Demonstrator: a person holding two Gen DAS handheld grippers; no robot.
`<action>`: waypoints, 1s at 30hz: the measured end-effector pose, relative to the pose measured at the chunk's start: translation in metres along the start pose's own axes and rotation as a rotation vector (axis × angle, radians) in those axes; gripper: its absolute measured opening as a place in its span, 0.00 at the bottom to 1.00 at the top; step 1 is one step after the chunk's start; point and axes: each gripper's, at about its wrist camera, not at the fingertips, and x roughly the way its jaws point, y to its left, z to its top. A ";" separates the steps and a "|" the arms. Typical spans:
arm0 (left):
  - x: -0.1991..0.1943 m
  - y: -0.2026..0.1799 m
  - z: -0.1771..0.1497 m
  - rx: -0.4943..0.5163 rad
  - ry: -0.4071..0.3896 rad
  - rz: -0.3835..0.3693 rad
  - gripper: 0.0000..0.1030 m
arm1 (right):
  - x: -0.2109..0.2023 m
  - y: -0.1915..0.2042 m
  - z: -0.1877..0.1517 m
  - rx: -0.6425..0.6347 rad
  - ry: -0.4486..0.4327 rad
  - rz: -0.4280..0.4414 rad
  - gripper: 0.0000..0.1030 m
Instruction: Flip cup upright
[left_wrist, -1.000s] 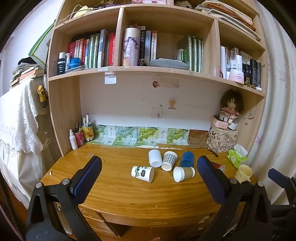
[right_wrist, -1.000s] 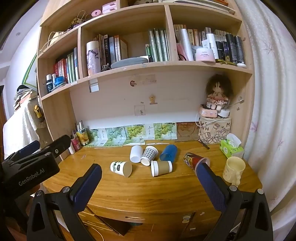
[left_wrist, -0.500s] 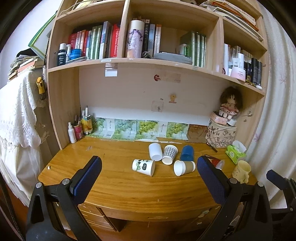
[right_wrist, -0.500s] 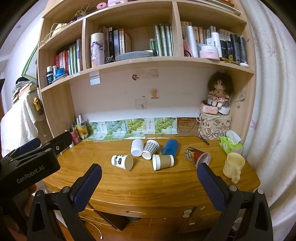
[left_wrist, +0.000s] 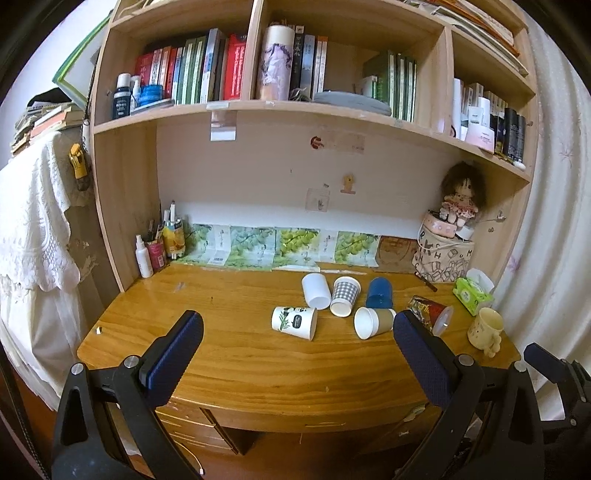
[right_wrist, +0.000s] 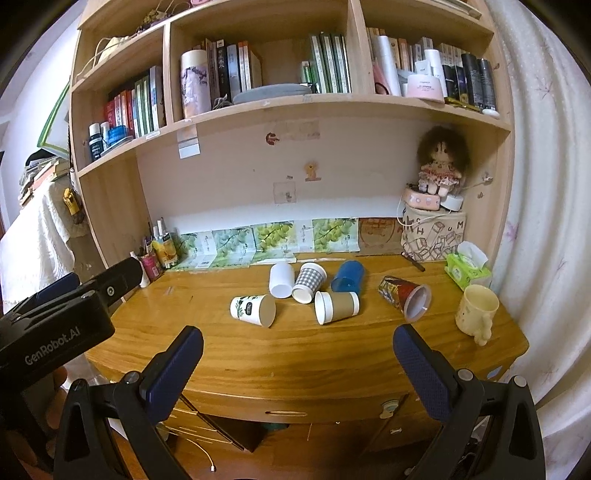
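1. Six cups lie on their sides on the wooden counter (right_wrist: 295, 350): a leaf-printed cup (right_wrist: 253, 310), a white cup (right_wrist: 280, 280), a checked cup (right_wrist: 308, 282), a blue cup (right_wrist: 348, 277), a brown-sleeved cup (right_wrist: 337, 307) and a red patterned cup (right_wrist: 404, 296). All look empty.
2. A cream mug (right_wrist: 475, 309) stands upright near the counter's right edge, well apart from the cluster; its inside looks empty.
3. The left tongs (left_wrist: 297, 345) and right tongs (right_wrist: 297, 347) are spread wide, holding nothing, short of the cups.
4. Behind, a bookshelf (right_wrist: 258, 107) holds books and bottles; a doll (right_wrist: 439, 162) sits on a box at the right.
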 end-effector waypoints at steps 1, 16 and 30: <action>0.002 0.001 -0.001 0.001 0.007 0.000 1.00 | 0.001 0.001 0.000 0.002 0.005 -0.001 1.00; 0.041 0.006 0.005 -0.013 0.086 -0.001 1.00 | 0.021 -0.002 0.004 0.021 0.061 0.007 1.00; 0.118 -0.021 0.034 0.046 0.190 0.026 1.00 | 0.101 -0.042 0.033 0.078 0.184 0.072 1.00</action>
